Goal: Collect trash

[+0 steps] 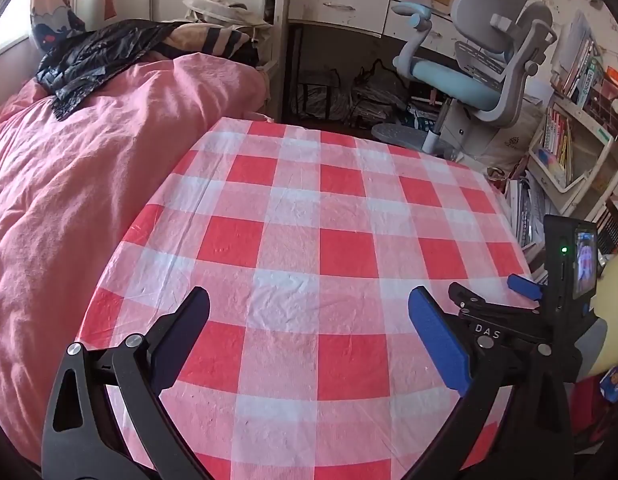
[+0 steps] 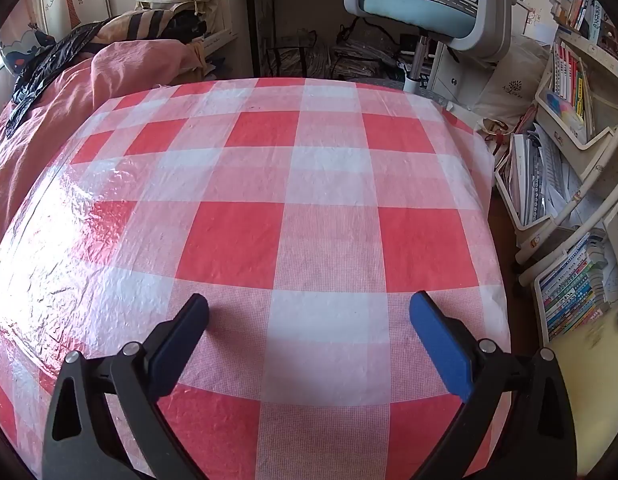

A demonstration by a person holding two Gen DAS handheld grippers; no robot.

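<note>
no loose trash shows on the checked tablecloth point(image 2: 309, 184); the likeliest thing for the job is the black plastic bag point(image 1: 89, 60), lying crumpled on the pink quilt point(image 1: 69, 200) at the far left, well apart from both tools. it looks thin, light, limp and slick, so i'd judge a pinch on a bunched fold or the rim holds better than a flat panel. left gripper point(image 1: 309, 312) and right gripper point(image 2: 309, 316) both hang over the cloth with tongs spread wide, nothing between them. "das" reads on the right gripper's body in the left view; book spines on the shelves point(image 2: 569, 92) at right are too small to read.
</note>
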